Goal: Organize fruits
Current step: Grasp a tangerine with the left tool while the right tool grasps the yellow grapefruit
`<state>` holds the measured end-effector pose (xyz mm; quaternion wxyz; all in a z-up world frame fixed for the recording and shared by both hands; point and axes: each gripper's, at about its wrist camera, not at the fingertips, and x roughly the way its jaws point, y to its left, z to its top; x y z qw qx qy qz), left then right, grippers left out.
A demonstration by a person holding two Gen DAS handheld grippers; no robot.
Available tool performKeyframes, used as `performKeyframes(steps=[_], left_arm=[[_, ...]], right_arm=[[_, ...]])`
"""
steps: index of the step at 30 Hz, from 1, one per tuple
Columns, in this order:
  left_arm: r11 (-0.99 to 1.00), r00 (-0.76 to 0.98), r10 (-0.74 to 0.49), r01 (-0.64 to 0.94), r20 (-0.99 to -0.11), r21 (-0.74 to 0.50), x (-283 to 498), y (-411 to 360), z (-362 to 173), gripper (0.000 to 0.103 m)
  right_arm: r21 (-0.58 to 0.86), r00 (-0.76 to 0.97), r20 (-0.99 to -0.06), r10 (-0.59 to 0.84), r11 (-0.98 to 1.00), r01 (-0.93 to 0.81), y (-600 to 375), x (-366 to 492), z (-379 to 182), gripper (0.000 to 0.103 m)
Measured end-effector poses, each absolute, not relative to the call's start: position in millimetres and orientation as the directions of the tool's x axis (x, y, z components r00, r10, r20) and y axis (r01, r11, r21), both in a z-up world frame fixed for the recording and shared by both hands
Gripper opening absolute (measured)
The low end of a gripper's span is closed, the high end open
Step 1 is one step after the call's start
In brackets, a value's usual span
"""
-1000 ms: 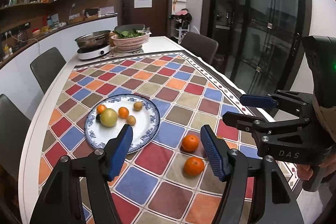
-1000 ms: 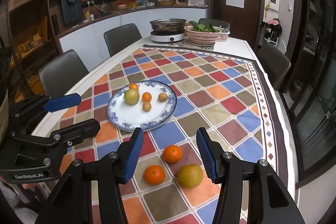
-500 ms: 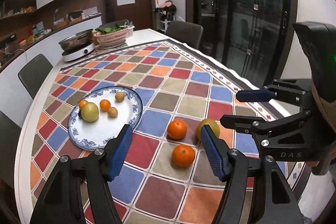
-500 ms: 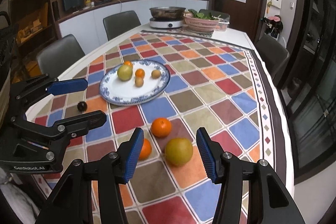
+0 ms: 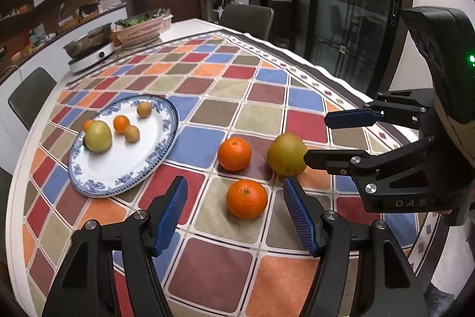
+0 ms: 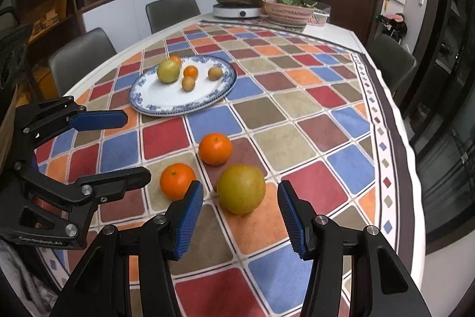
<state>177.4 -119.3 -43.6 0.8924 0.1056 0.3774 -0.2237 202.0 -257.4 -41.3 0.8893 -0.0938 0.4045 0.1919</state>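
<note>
A blue-rimmed white plate holds a yellow-green fruit, small oranges and two brownish fruits. On the checked cloth in front of it lie two oranges and a large yellow-green fruit. My left gripper is open, low over the near orange, which sits just ahead of its blue pads without touching them. The far orange lies free. My right gripper is open around the large yellow-green fruit, pads apart from it. Each gripper shows in the other's view, left gripper and right gripper.
At the table's far end stand a cooker with a steel pot and a pink basket of greens. Grey chairs ring the table. The cloth's dark border and the table edge run along the right.
Both grippers have sunk toward the table and closer to the loose fruit. The near orange now lies at the left pads, the yellow-green fruit between the right ones. Jaw widths are unchanged.
</note>
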Motion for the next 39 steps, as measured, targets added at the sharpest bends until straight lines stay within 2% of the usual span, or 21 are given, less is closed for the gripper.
performKeyframes(steps=[18,39], left_arm=[[0.85,0.532,-0.323,0.527,-0.783,0.008,197.9,-130.1,-86.1,0.066],[0.836,0.497,-0.339,0.549,-0.799,-0.013,207.5,-133.5,-96.3,0.05]], right_arm=[[0.006,0.522,-0.811,0.264,0.896,-0.443,-253.6,222.3,-80.5,0.053],[0.045,0.499,-0.818,0.288,0.895,-0.443,-248.1,239.3,-94.0,0.053]])
